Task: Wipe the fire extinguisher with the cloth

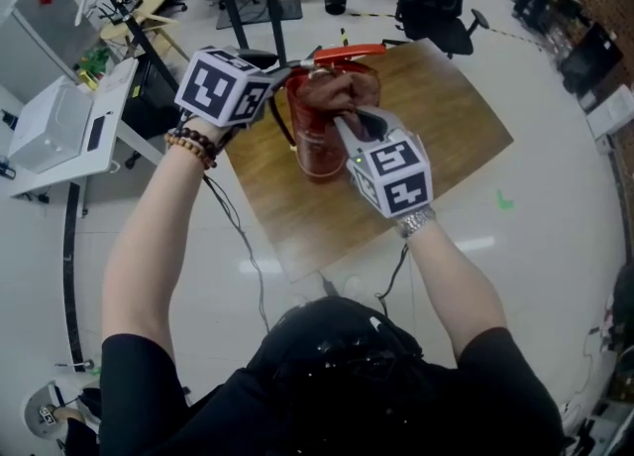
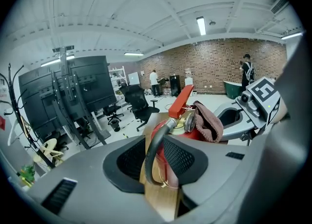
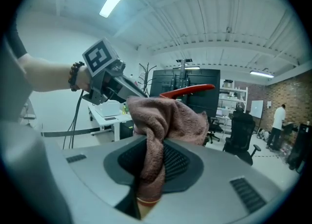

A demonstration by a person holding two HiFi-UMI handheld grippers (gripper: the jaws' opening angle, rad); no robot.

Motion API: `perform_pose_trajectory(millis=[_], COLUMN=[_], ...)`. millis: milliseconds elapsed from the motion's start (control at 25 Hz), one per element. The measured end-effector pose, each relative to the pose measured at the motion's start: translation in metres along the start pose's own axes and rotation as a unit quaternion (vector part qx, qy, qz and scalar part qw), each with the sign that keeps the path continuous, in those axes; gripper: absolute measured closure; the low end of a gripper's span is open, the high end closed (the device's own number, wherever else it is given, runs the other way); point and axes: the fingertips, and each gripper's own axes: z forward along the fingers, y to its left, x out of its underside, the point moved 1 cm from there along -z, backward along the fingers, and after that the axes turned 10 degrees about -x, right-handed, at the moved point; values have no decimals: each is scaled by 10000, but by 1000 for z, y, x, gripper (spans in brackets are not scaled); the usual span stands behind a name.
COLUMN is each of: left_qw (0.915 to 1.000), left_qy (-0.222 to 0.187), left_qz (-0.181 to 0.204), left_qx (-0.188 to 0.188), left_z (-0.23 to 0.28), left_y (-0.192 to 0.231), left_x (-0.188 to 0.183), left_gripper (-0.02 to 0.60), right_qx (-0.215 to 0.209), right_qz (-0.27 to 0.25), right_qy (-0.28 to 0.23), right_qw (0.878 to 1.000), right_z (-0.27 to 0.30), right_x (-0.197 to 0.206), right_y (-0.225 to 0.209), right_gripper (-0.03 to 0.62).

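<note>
Cloth (image 3: pixel 168 116) is being clenched in the right gripper's (image 3: pixel 147 162) fingers and pressed against the head of the fire extinguisher (image 1: pixel 317 147), which is standing on the bench (image 1: pixel 456 127). The left gripper's (image 2: pixel 160 162) fingers are sitting released around the hose (image 2: pixel 152 145), probably ready to steady it.

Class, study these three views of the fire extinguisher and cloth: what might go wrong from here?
1. The left claw stands open around the hose, gripping nothing, so the upright fire extinguisher could tip on the table when wiped.
2. The cloth, pinched in the right claw, bunches beside the red lever and may snag or press it.
</note>
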Motion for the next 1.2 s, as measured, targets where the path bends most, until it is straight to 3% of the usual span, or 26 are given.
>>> perform_pose_trajectory(millis=[200, 320, 600, 960, 1200], left_qw=[9998, 9997, 9986, 9957, 9941], left_qy=[158, 208, 363, 624, 781], left_qz=[62, -136, -308, -384, -372], left_qx=[39, -71, -244, -565, -651], left_z=[2, 3, 5, 2, 2], left_y=[-7, -4, -3, 1, 1], left_x=[6, 6, 7, 9, 10], left_gripper=[468, 468, 468, 468, 466], right_qx=[-394, -628, -1221, -1719, -1906], right_qz=[-24, -79, -114, -328, -108], right_qy=[48, 131, 385, 764, 1295], right_qw=[9992, 9979, 9917, 9816, 9730], right_z=[5, 9, 32, 58, 77], right_x=[17, 28, 85, 145, 196], right_y=[4, 6, 12, 16, 19], right_gripper=[502, 503, 503, 502, 502])
